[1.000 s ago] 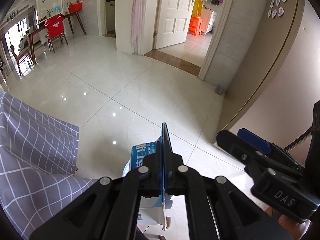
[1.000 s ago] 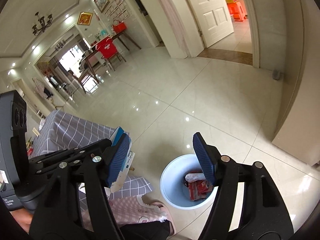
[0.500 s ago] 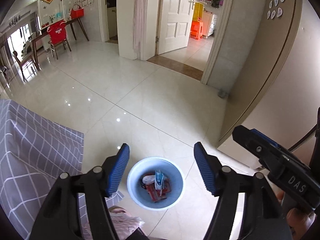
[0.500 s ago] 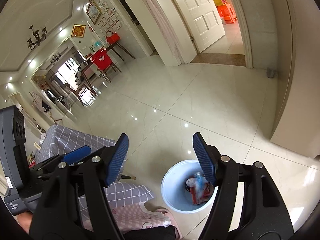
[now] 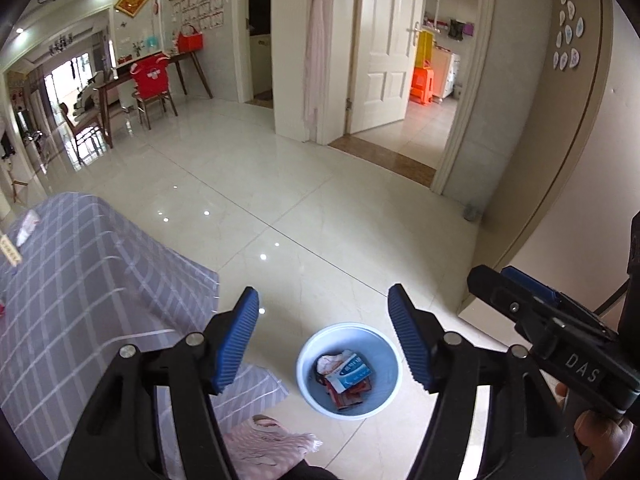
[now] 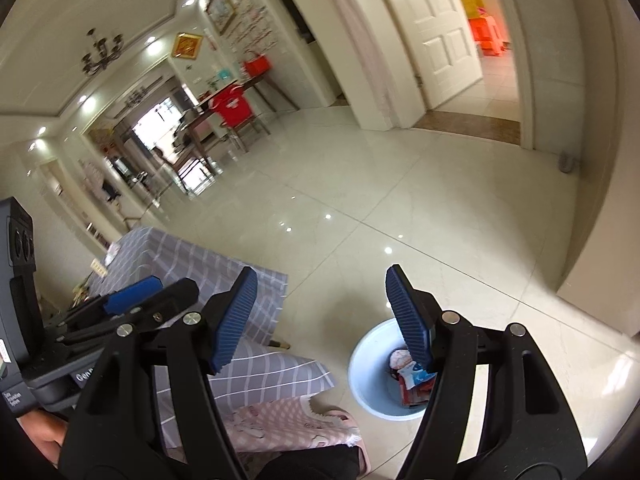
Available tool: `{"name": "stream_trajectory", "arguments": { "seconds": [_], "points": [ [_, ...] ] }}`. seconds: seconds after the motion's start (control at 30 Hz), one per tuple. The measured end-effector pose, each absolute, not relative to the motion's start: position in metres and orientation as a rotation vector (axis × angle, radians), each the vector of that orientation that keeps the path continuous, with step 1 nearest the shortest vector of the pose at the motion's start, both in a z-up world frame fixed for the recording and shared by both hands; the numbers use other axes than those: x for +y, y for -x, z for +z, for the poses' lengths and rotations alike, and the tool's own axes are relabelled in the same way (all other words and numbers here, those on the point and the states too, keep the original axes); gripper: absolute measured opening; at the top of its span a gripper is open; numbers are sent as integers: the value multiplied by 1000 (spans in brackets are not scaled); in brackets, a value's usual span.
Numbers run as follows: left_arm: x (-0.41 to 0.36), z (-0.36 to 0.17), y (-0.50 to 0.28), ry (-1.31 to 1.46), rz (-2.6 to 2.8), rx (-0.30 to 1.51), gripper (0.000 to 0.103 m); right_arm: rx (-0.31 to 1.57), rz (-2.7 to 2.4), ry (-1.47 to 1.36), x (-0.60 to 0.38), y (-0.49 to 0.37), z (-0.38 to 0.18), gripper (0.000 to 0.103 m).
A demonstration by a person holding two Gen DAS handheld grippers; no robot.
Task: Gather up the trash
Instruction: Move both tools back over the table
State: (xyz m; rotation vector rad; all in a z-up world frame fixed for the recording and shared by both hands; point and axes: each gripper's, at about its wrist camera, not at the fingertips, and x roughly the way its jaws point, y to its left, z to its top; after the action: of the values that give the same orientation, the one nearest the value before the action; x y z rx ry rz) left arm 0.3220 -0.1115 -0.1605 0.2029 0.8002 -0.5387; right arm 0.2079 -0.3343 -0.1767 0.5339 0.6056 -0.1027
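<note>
A light blue bin (image 5: pixel 305 364) stands on the tiled floor below both grippers. Inside it lie a blue-and-white packet (image 5: pixel 351 374), a crumpled white piece and red wrappers. My left gripper (image 5: pixel 322 292) hangs above the bin, open, with nothing between its blue pads. My right gripper (image 6: pixel 322 272) is also open and empty, and one finger hides part of the bin (image 6: pixel 368 384) and the packet (image 6: pixel 412 372). Each gripper appears in the other's view: the right gripper (image 5: pixel 492 276) at the right edge, the left gripper (image 6: pixel 172 288) at the left.
A table under a grey checked cloth (image 5: pixel 80 280) stands left of the bin, with small items (image 5: pixel 26 224) at its far end. A pink slipper (image 6: pixel 288 420) lies on the floor by the bin. A beige wall corner (image 5: pixel 500 280) rises to the right. Glossy floor stretches ahead.
The left gripper, shut on the blue-and-white packet a second ago, has opened; the packet now lies in the bin. Both grippers have risen and tilted up, so the bin looks smaller.
</note>
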Motion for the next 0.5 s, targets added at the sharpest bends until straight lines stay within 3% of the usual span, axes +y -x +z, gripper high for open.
{"name": "stream_trajectory", "arguments": {
  "seconds": [0.5],
  "points": [
    [113, -114, -356, -189, -180, 713, 69, 637, 211, -329, -151, -282, -124, 66]
  ]
}}
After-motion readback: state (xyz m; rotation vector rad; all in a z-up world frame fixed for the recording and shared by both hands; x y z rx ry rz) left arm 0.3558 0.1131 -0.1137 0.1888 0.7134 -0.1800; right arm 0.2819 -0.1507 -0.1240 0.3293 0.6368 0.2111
